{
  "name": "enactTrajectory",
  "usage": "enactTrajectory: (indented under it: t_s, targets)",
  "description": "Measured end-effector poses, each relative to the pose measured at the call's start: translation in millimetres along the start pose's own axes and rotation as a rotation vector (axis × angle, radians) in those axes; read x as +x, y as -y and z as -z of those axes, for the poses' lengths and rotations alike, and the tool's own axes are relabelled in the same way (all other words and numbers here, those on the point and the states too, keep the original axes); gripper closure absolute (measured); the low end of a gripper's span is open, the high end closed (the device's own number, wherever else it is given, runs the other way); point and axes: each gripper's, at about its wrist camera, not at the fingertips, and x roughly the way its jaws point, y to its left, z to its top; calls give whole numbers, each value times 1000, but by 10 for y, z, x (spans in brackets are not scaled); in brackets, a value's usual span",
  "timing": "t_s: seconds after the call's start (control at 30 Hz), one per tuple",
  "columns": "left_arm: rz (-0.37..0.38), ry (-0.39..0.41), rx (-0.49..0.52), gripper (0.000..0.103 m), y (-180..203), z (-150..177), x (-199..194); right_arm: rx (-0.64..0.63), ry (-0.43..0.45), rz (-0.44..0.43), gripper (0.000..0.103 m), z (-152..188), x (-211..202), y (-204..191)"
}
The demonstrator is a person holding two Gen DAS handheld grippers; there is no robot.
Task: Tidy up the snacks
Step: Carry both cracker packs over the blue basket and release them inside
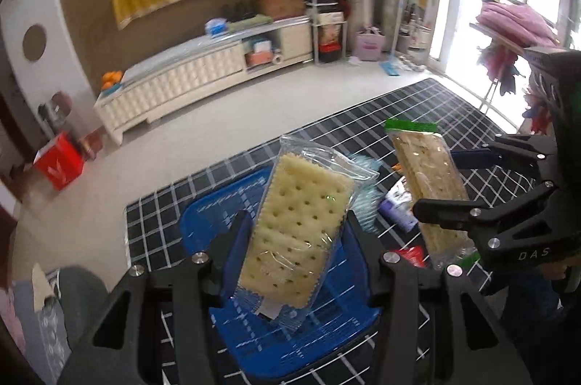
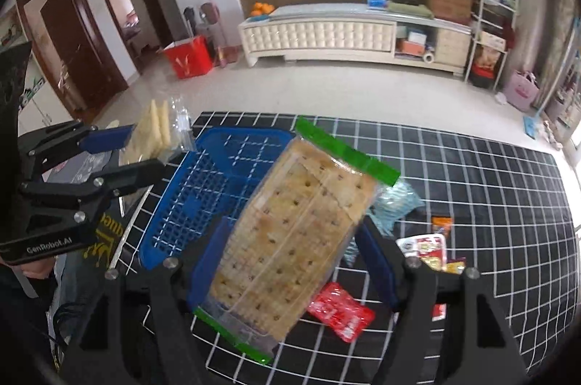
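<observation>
A clear-wrapped pack of pale, hole-dotted crackers [image 1: 296, 225] is clamped between the blue pads of the left gripper [image 1: 294, 239], held tilted in the air above a blue plastic basket [image 1: 203, 218] with a latticed floor and walls. The basket sits near the left edge of a black tablecloth with a white grid [image 2: 472, 174], and its inside looks bare, though the pack hides part of it. The right gripper [image 2: 290, 261] grips a second cracker pack [image 2: 294, 232], browner, its crinkly clear wrapper sealed with green strips at both ends, raised just right of the basket. Below it, loose on the cloth, lie a glossy red sachet [image 2: 341, 310], a pale blue wrapper [image 2: 394, 203] and a few small colourful packets [image 2: 430, 248]. The cloth's far edge and right half are open, with pale floor beyond.
</observation>
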Motion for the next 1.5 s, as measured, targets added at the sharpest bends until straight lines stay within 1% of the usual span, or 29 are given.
enactTrajectory:
  t_s: [0.13,0.2,0.37,0.5,0.6,0.67,0.73,0.8,0.83,0.97,1.1,1.33,1.5]
  targets:
    - [-13,-35,-37,55,-204,180,142,-18,-34,-17,28,-38,230,-125]
    - [-15,-58,-45,55,-262,269,265,-28,-49,-41,28,-49,354,-197]
    - [-3,-115,-92,55,-388,478,564,-75,-98,-22,28,-21,667,-371]
    - [14,-131,-127,55,-490,599,675,-75,-121,-16,28,29,791,-423]
    - [30,-148,-190,55,-603,636,752,-49,-141,-30,28,25,847,-424]
    - [38,-157,-214,55,-641,653,786,-57,-150,-15,28,36,861,-436]
    - [61,-160,-240,51,-670,680,799,-60,-152,-5,28,46,850,-421]
    - [84,-149,-267,42,-696,707,776,-51,-152,-8,28,32,836,-411]
    - [88,-146,-274,41,-703,717,765,-45,-150,-15,28,27,823,-402]
    - [66,-135,-265,41,-701,721,690,-50,-150,-9,28,15,790,-399]
    - [26,-134,-239,41,-712,734,607,-60,-146,-19,28,-8,748,-437]
    - [-4,-119,-205,41,-669,821,449,-127,-169,28,28,-5,822,-616]
    - [-21,-118,-186,41,-646,896,388,-142,-181,43,28,19,902,-693]
